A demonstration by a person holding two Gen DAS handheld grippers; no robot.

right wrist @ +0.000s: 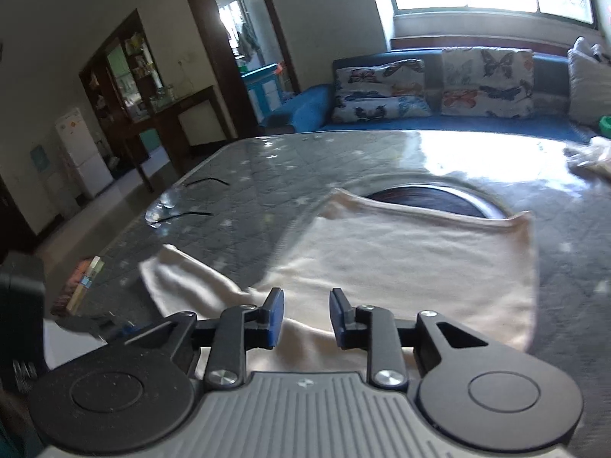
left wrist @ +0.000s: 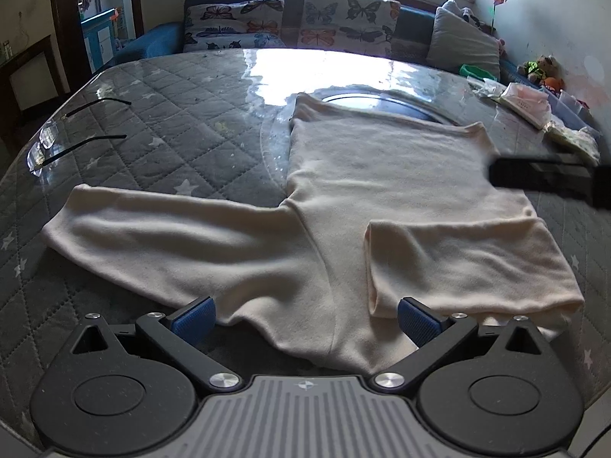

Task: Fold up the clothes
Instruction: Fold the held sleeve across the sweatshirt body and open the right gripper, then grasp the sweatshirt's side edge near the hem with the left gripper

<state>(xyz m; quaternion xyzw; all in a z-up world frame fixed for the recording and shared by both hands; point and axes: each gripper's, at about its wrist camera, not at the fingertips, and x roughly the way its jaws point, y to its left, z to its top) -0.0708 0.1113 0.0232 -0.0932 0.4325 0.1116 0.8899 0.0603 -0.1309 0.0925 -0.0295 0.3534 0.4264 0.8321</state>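
Note:
A cream sweater [left wrist: 382, 175] lies flat on the glass-topped table [left wrist: 172, 114]. Its left sleeve [left wrist: 152, 229] stretches out to the left, while the right sleeve [left wrist: 469, 263] is folded in over the body. My left gripper [left wrist: 305, 316] hovers wide open over the sweater's near edge, with nothing between its blue pads [left wrist: 194, 315]. In the right wrist view the sweater [right wrist: 420, 259] spreads out ahead, and my right gripper [right wrist: 307, 309] hangs just above it with a narrow gap between the pads, which press on nothing. A dark blurred shape at the right of the left wrist view is the right gripper [left wrist: 550, 179].
A pair of glasses [left wrist: 49, 141] lies near the table's left edge. A round turntable [left wrist: 382, 103] sits under the sweater's far end. Bags and small items [left wrist: 534, 107] crowd the far right. A blue sofa with butterfly cushions [left wrist: 305, 19] stands behind the table.

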